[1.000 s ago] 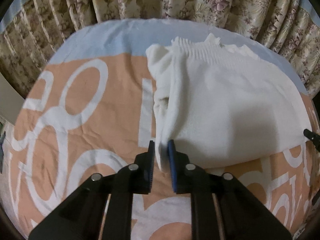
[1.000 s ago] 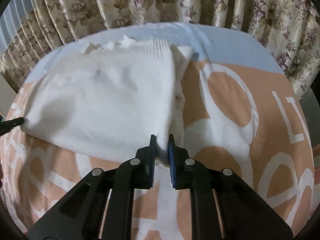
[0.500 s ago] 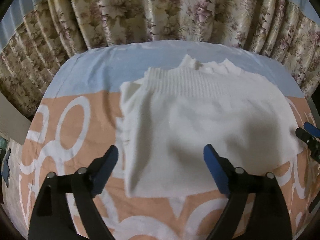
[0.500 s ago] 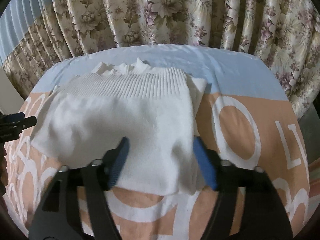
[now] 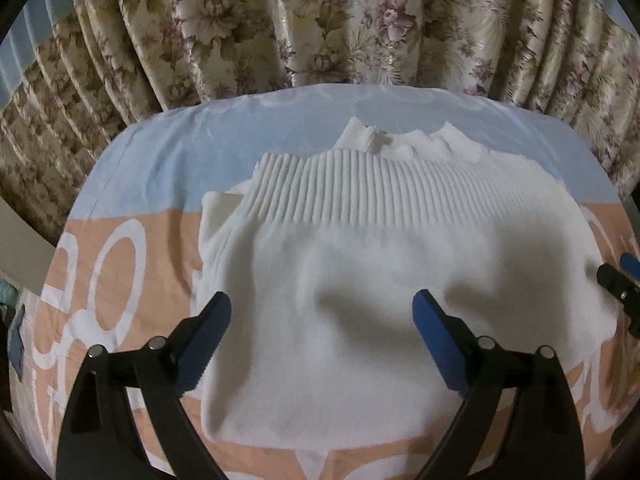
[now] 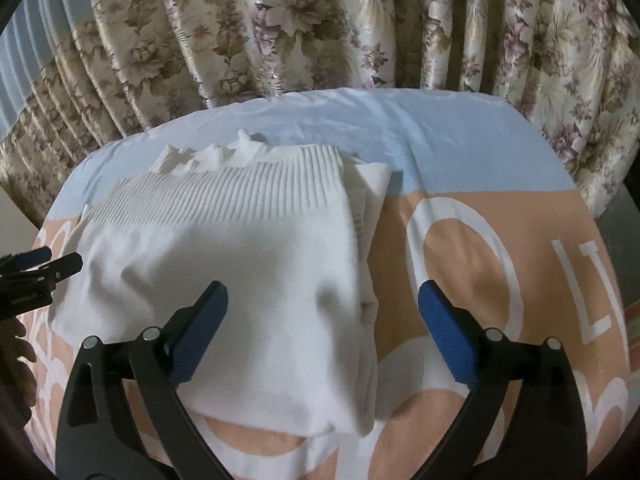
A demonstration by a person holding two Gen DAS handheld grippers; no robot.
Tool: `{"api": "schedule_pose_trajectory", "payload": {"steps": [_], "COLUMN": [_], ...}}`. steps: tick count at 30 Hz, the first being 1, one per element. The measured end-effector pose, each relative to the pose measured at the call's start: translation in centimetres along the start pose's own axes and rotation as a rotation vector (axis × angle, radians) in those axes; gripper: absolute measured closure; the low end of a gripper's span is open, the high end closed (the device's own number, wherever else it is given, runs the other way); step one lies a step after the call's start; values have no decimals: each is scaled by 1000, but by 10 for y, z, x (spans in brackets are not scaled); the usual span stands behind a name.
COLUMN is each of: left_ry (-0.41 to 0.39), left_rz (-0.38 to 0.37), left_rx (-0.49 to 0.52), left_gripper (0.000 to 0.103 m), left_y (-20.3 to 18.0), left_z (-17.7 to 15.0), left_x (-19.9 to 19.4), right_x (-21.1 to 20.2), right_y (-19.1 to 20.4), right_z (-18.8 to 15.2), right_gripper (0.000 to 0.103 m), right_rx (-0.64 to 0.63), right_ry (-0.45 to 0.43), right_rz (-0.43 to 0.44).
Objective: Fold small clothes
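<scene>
A white knit garment (image 5: 380, 272) lies folded on the bed, its ribbed hem on top toward the far side. It also shows in the right wrist view (image 6: 240, 264). My left gripper (image 5: 322, 312) is open and empty, held above the garment's near left part. My right gripper (image 6: 322, 304) is open and empty above the garment's right folded edge. The right gripper's tip (image 5: 616, 276) shows at the right edge of the left wrist view. The left gripper's tip (image 6: 44, 264) shows at the left edge of the right wrist view.
The bed cover (image 6: 480, 248) is peach with large white letters, with a pale blue band (image 5: 168, 168) at the far side. Floral curtains (image 5: 320, 20) hang close behind the bed. The bed edge drops off at the right (image 6: 616, 216).
Both grippers were shut on the garment's near corners a second ago. They have opened, let go and pulled up and back; the garment now lies flat.
</scene>
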State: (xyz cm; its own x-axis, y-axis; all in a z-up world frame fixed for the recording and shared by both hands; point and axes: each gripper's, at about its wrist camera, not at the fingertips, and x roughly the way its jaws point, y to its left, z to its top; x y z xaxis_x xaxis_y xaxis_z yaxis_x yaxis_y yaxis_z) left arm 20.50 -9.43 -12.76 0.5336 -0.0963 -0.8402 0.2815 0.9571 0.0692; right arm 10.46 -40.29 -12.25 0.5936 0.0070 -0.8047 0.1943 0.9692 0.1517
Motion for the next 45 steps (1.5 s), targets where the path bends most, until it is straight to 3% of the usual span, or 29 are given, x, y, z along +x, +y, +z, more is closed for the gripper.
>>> {"api": "schedule_pose_trajectory", "payload": {"steps": [4, 9, 14, 16, 18, 32, 36, 38, 45], "left_ry": [27, 48, 49, 62, 70, 72, 78, 83, 90], "left_rz": [10, -34, -31, -36, -37, -41, -35, -32, -12], "left_rx": [-5, -10, 3, -4, -13, -11, -6, -4, 8], "left_gripper": [11, 11, 11, 11, 11, 11, 11, 11, 11], "left_y": [-2, -6, -11, -9, -8, -14, -16, -16, -22], "left_z": [7, 13, 17, 17, 17, 16, 16, 16, 14], "left_x": [9, 18, 27, 33, 37, 42, 44, 44, 48], "right_x": [12, 33, 45, 51, 56, 62, 61, 59, 39], "right_y": [-10, -18, -22, -22, -25, -32, -27, -28, -4], "right_z": [8, 18, 21, 20, 17, 19, 19, 20, 24], "right_gripper": [11, 23, 25, 35, 49, 40, 69, 76, 78], "right_rx": [32, 24, 21, 22, 52, 131, 113, 122, 9], "right_ry": [0, 45, 69, 89, 112, 127, 113, 96, 27], "right_rz": [45, 72, 82, 85, 141, 198, 211, 223, 157]}}
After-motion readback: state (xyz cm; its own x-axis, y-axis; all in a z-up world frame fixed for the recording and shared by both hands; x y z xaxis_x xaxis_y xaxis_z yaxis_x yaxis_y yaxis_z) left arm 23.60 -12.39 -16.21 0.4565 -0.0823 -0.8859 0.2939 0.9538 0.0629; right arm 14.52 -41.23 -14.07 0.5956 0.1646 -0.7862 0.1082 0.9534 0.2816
